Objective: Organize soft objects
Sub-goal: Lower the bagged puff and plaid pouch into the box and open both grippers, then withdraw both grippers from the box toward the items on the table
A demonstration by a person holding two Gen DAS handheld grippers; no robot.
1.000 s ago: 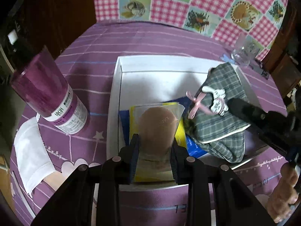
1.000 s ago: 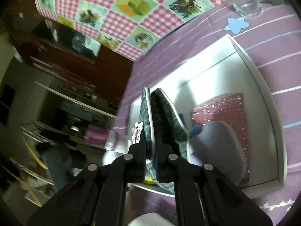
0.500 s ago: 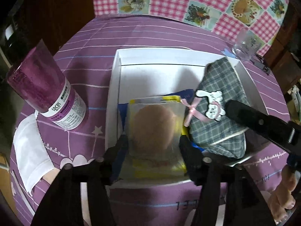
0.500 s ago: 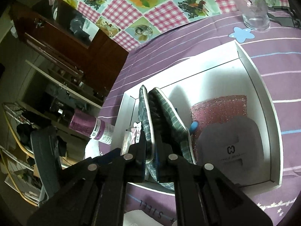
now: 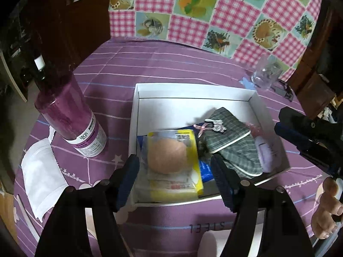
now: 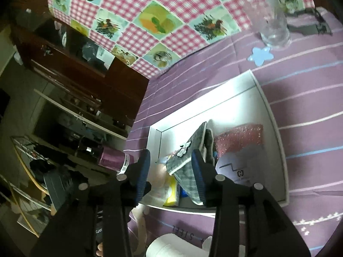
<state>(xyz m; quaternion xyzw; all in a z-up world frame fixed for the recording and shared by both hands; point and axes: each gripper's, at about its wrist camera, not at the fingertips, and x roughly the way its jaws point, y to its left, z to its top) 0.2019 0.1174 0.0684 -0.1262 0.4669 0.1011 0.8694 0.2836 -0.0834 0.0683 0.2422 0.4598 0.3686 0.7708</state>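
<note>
A white box [image 5: 137,107] on the purple tablecloth holds a yellow packet with a beige sponge [image 5: 171,154], grey checked slippers with a pink bow [image 5: 233,141], a blue packet [image 5: 205,169] and a pale pouch [image 5: 265,152]. My left gripper [image 5: 174,171] is open above the box's near edge, its jaws either side of the sponge packet. My right gripper [image 6: 170,171] is open, its jaws either side of the slippers [image 6: 193,147], which lie in the box [image 6: 276,141] beside a pink glitter pad [image 6: 240,137].
A purple canister [image 5: 70,117] stands left of the box, with a white cloth [image 5: 40,175] in front of it. A clear glass [image 5: 265,75] stands at the back right. A checked cloth [image 5: 214,10] hangs behind the table. The right gripper's body [image 5: 310,132] is at the right.
Both grippers opened and drew back. The left let go of the sponge packet, the right let go of the slippers; both now lie in the box.
</note>
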